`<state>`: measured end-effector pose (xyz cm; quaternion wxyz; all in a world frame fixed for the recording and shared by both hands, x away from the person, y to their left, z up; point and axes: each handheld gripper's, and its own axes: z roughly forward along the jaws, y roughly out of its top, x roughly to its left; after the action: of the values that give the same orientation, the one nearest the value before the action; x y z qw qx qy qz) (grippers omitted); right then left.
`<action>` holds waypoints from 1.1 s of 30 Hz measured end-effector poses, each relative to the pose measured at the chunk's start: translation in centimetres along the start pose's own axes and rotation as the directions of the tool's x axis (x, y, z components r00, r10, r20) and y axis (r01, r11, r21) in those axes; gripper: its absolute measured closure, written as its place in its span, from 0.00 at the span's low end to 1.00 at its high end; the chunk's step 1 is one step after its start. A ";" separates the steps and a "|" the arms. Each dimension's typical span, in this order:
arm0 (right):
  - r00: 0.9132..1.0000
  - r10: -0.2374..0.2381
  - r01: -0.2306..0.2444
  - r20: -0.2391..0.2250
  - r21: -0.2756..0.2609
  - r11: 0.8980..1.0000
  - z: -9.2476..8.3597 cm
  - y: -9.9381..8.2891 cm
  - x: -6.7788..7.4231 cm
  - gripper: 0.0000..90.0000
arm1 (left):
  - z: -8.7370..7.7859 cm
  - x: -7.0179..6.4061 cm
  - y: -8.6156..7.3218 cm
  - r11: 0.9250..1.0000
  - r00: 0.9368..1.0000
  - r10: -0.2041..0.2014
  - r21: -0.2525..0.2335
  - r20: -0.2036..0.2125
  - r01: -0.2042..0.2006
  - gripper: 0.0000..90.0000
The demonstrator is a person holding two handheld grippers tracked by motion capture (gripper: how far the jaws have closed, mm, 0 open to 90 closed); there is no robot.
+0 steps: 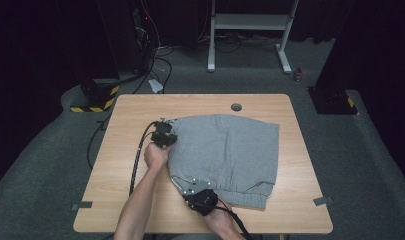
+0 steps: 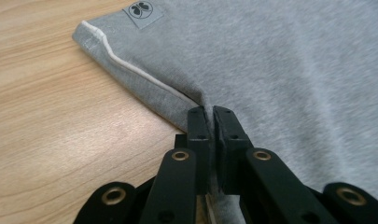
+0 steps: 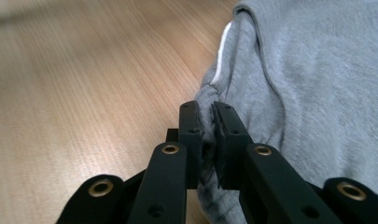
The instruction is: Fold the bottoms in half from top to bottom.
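A grey garment (image 1: 225,150) with white piping lies folded on the wooden table (image 1: 125,115). My left gripper (image 1: 166,136) sits at the garment's left edge, held by a hand (image 1: 155,155). In the left gripper view its black jaws (image 2: 210,114) are shut on the piped edge of the grey garment (image 2: 280,60), near a small round logo patch (image 2: 142,10). My right gripper (image 1: 197,192) is at the garment's near-left corner. In the right gripper view its jaws (image 3: 205,109) pinch a bunched fold of the grey garment (image 3: 317,74).
A round cable hole (image 1: 236,107) sits at the table's far edge. A white frame stand (image 1: 250,30) and cables lie on the floor beyond. Bare wood shows left of the garment (image 1: 120,150) and along the right side (image 1: 297,150).
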<state>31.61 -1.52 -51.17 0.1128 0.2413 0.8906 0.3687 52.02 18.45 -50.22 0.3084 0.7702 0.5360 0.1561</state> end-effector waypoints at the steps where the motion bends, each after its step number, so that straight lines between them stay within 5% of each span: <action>1: 1.000 0.000 0.000 0.000 0.000 1.000 0.0 0.0 0.0 0.92 | -0.3 0.1 0.1 1.000 1.000 -0.018 -0.011 0.017 0.018 0.96; 6: 1.000 0.020 -0.021 -0.022 -0.041 0.999 -1.3 0.1 -0.3 0.93 | -2.0 0.2 1.2 0.997 0.998 -0.017 -0.077 0.066 0.022 0.96; 9: 0.999 0.031 -0.033 -0.035 -0.060 0.998 -1.9 0.2 -0.5 0.93 | -2.6 0.3 1.5 0.991 0.992 -0.057 -0.113 0.112 0.070 0.96; 16: 0.999 0.036 -0.039 -0.041 -0.089 0.995 -3.7 0.7 -0.6 0.93 | -3.6 0.6 1.9 0.982 0.985 -0.082 -0.156 0.151 0.106 0.96; 24: 0.998 0.042 -0.048 -0.054 -0.112 0.993 -4.8 1.7 -0.9 0.93 | -5.8 0.5 3.8 0.983 0.991 -0.016 -0.181 0.135 0.040 0.96; 33: 0.996 0.026 -0.036 -0.084 -0.125 0.992 -5.5 3.1 -0.9 0.93 | -7.3 1.6 3.9 0.977 0.990 -0.033 -0.203 0.136 0.060 0.96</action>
<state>31.35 -3.40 -45.11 0.0853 0.2320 0.8655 0.4356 51.31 21.29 -42.27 0.4250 0.7299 0.5132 0.1524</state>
